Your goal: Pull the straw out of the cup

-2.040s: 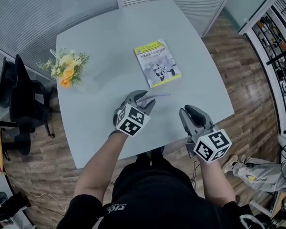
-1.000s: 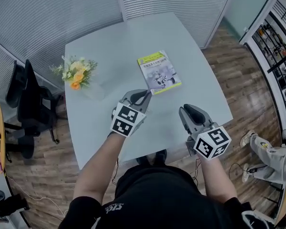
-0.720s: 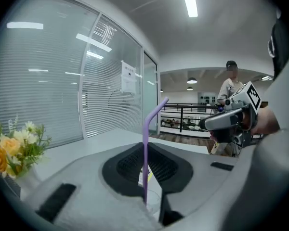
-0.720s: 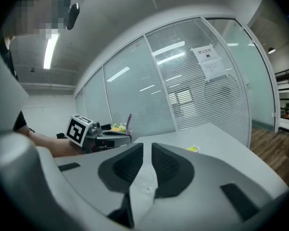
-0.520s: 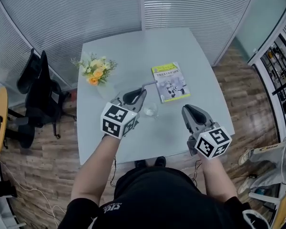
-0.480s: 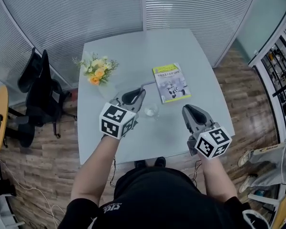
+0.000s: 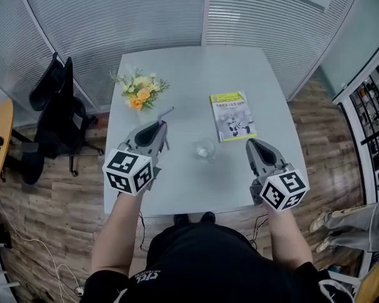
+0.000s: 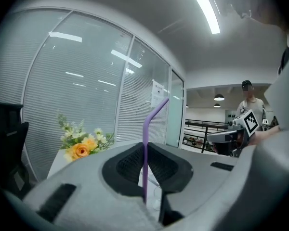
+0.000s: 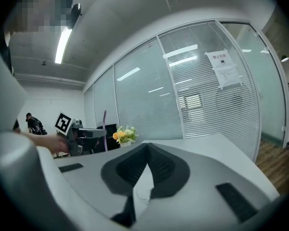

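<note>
A clear glass cup (image 7: 204, 150) stands upright on the grey table (image 7: 189, 68), between my two grippers and touched by neither. My left gripper (image 7: 160, 127) is raised to the left of the cup and shut on a purple bent straw (image 7: 165, 113), which sticks up past the jaws (image 8: 145, 129) well clear of the cup. My right gripper (image 7: 255, 149) hovers right of the cup, jaws together and nothing between them (image 9: 145, 163). In the right gripper view the left gripper (image 9: 85, 137) and its straw (image 9: 105, 129) show at the left.
A vase of yellow and white flowers (image 7: 139, 90) stands at the table's back left. A book with a yellow-green cover (image 7: 234, 115) lies at the right of the cup. A black office chair (image 7: 57, 109) stands off the table's left side. Glass walls with blinds lie behind.
My left gripper has swung left and upward with the straw, away from the cup, which now stands in full view. The right gripper has risen slightly.
</note>
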Action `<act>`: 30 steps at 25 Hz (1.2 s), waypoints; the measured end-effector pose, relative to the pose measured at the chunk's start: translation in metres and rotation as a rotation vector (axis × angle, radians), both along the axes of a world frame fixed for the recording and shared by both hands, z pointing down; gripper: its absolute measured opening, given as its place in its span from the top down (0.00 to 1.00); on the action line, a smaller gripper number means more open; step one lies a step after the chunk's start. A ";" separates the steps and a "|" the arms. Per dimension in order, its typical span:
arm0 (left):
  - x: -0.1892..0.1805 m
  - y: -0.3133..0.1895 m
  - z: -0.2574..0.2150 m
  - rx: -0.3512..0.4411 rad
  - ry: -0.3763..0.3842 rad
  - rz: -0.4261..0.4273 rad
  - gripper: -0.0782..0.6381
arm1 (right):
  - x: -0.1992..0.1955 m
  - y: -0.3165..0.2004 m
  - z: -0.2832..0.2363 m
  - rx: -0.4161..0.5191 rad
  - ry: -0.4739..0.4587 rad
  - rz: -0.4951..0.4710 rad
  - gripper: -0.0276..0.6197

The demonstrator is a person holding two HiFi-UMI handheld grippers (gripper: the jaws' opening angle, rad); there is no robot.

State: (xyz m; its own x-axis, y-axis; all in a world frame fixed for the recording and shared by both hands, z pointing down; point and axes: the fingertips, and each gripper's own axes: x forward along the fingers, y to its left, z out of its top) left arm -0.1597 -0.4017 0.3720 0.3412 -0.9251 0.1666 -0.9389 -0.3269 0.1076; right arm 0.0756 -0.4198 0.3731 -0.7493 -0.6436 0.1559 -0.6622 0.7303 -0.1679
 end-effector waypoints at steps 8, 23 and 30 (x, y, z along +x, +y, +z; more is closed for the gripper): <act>-0.027 0.018 -0.008 0.046 -0.002 -0.109 0.85 | 0.001 -0.001 0.000 0.015 -0.003 0.010 0.95; -0.013 0.013 0.000 0.035 0.002 -0.092 0.85 | -0.005 0.000 -0.005 0.069 0.054 0.001 0.95; -0.018 0.010 -0.004 0.043 -0.004 -0.097 0.85 | -0.006 -0.003 -0.011 0.083 0.043 -0.002 0.95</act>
